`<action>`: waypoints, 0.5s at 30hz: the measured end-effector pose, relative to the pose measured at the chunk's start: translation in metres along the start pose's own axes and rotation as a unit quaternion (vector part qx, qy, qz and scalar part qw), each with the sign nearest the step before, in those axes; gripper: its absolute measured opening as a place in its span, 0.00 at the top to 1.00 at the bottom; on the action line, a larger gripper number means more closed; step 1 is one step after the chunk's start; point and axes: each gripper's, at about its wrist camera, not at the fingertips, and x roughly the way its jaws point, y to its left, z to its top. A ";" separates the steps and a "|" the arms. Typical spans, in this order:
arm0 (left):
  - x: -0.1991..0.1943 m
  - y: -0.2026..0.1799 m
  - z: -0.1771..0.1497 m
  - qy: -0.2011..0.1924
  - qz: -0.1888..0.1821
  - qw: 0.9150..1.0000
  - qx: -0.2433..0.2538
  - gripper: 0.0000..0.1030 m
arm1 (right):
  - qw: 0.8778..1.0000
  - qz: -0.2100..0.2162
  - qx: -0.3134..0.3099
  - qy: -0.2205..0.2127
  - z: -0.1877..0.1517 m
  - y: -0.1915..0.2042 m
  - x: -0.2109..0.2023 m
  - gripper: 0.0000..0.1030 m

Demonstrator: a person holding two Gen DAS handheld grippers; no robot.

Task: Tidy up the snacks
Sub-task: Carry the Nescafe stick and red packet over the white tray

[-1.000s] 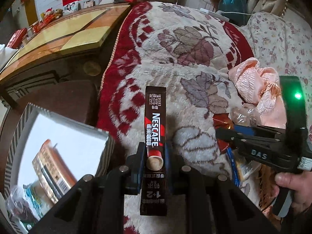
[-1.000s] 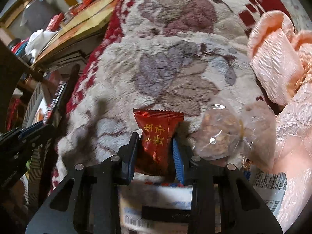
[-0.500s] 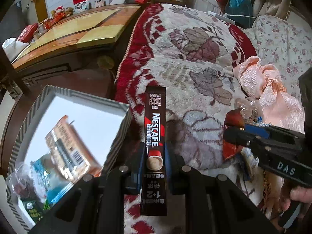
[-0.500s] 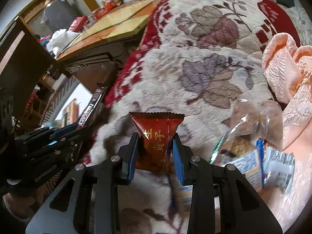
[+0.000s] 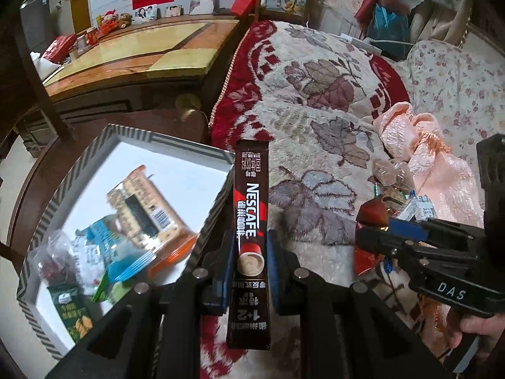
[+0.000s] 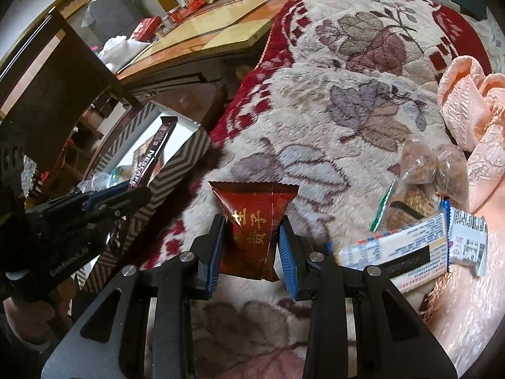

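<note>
Both packets light, slick-filmed, carried toward the striped cardboard box [image 5: 176,148].
Left hand-held gripper [image 5: 249,252] pinches the stiff brown coffee stick sachet [image 5: 251,208] low down; right hand-held gripper [image 6: 252,243] squeezes the soft red foil snack pouch [image 6: 252,221] mid-body.

The dark coffee stick [image 5: 251,218] read "NESCAFE" in white letters, with "1+2" printed near its lower end. The right hand-held gripper [image 5: 375,237] bore "DAS" on its black body, and the left hand-held gripper [image 6: 139,189] bore "GenRoboLAI", its last letters hard to read. The red snack packet [image 6: 252,221] carried gold Chinese characters.
</note>
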 end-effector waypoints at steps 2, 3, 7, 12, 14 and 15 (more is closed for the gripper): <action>-0.008 0.005 -0.003 -0.004 -0.004 1.000 -0.005 0.80 | 1.000 0.000 -0.008 0.002 -0.004 0.008 -0.002 0.69; -0.012 0.007 -0.004 -0.006 -0.004 1.000 -0.008 0.80 | 1.000 0.001 -0.011 0.003 -0.005 0.011 -0.003 0.69; -0.026 0.019 -0.010 -0.012 -0.005 1.000 -0.018 0.80 | 1.000 0.004 -0.026 0.004 -0.008 0.027 -0.005 0.69; -0.040 0.034 -0.019 -0.022 0.007 0.999 -0.028 0.80 | 0.999 0.012 -0.049 0.007 -0.010 0.050 -0.005 0.69; -0.045 0.040 -0.023 -0.025 0.013 0.999 -0.032 0.80 | 0.998 0.014 -0.056 0.010 -0.010 0.056 -0.004 0.69; -0.048 0.044 -0.025 -0.026 0.018 0.999 -0.034 0.80 | 0.998 0.016 -0.059 0.011 -0.011 0.060 -0.004 0.69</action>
